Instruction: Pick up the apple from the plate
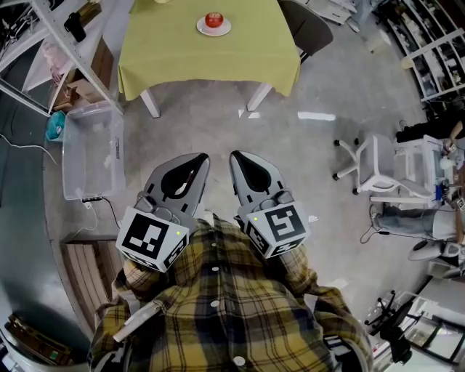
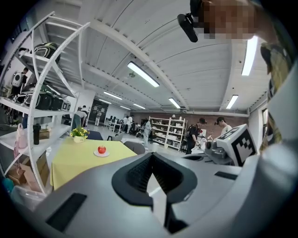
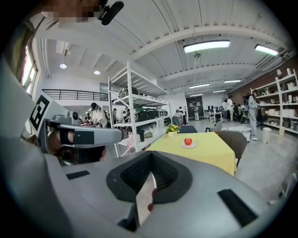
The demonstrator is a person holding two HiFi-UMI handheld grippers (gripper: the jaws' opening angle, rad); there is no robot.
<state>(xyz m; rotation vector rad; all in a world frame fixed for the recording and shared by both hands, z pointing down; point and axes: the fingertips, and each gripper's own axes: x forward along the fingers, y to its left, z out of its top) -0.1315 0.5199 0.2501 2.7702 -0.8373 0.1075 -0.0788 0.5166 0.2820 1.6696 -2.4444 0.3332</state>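
A red apple (image 1: 213, 19) sits on a small white plate (image 1: 200, 30) on a table with a yellow-green cloth (image 1: 211, 62), far ahead across the floor. The left gripper (image 1: 203, 157) and the right gripper (image 1: 235, 155) are held side by side close to the person's plaid shirt, well short of the table. Both are shut and hold nothing. The left gripper view shows its jaws (image 2: 151, 157) meeting, with the apple (image 2: 101, 149) small at the left. From the right gripper view, the closed jaws (image 3: 151, 157) point toward the apple (image 3: 188, 141) in the distance.
A clear plastic bin (image 1: 91, 149) and a white shelving rack (image 1: 43, 43) stand left of the path. A dark chair (image 1: 309, 29) is at the table's right, a white office chair (image 1: 374, 163) further right. A flower pot (image 3: 172, 130) stands on the table. People are in the background.
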